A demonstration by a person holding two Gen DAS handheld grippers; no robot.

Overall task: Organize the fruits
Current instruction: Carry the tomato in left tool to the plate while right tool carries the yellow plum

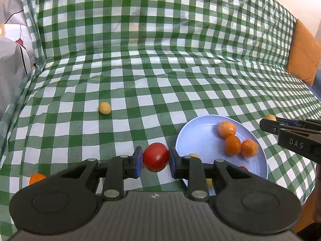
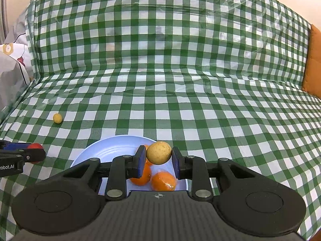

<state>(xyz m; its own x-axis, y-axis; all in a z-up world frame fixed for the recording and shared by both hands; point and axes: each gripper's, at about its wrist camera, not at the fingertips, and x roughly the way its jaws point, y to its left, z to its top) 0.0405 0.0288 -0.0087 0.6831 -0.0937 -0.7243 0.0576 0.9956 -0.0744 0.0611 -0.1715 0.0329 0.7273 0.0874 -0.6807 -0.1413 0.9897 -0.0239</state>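
My left gripper (image 1: 156, 157) is shut on a red tomato (image 1: 156, 156), held just left of the pale blue plate (image 1: 196, 134). The plate holds three orange fruits (image 1: 232, 145) and a few small fruits partly hidden behind my fingers. My right gripper (image 2: 158, 156) is shut on a round yellow-brown fruit (image 2: 158, 153), held over the plate (image 2: 112, 150) above the oranges (image 2: 163, 180). The right gripper also shows in the left wrist view (image 1: 268, 120), and the left gripper in the right wrist view (image 2: 35, 152).
A small yellow fruit (image 1: 104, 108) lies loose on the green checked cloth, far left in the right wrist view (image 2: 57, 118). An orange fruit (image 1: 37, 177) lies near my left gripper's body. An orange cushion (image 1: 303, 54) stands at the right, white fabric (image 1: 12, 60) at the left.
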